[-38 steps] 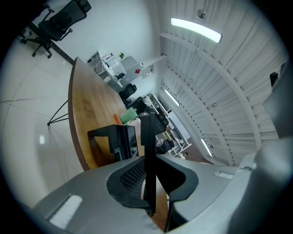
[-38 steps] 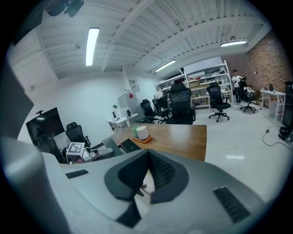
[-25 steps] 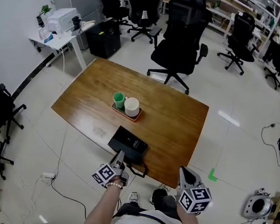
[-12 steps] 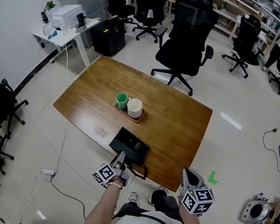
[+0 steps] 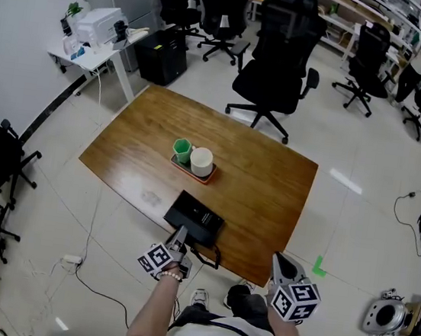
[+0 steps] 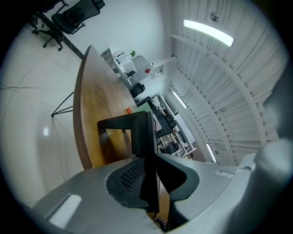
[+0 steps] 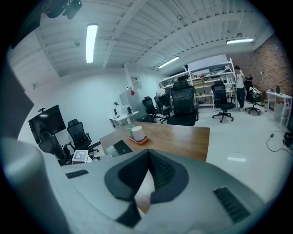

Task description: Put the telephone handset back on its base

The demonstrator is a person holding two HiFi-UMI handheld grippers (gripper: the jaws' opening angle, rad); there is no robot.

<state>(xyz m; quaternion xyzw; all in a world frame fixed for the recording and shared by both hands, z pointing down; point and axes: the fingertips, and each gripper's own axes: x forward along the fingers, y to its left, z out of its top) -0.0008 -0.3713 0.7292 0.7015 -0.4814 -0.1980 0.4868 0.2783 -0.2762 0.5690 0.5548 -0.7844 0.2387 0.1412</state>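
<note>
The right hand-held gripper [image 5: 280,260] is held shut and empty off the near edge of the glossy wooden counter [image 5: 262,185], while the slab-thin matte black telephone handset [image 6: 147,183] is clamped between the ribbed pads of the left hand-held gripper [image 5: 180,236], its jaws just eased slightly wider, at the near end of the flat rectangular base [image 5: 196,217].

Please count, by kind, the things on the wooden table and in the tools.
Cups: 2, green cup and white cup
Tray: 1
Telephone base: 1
Handset: 1, between the left tool's jaws, which have just been opening
Total: 5
</note>
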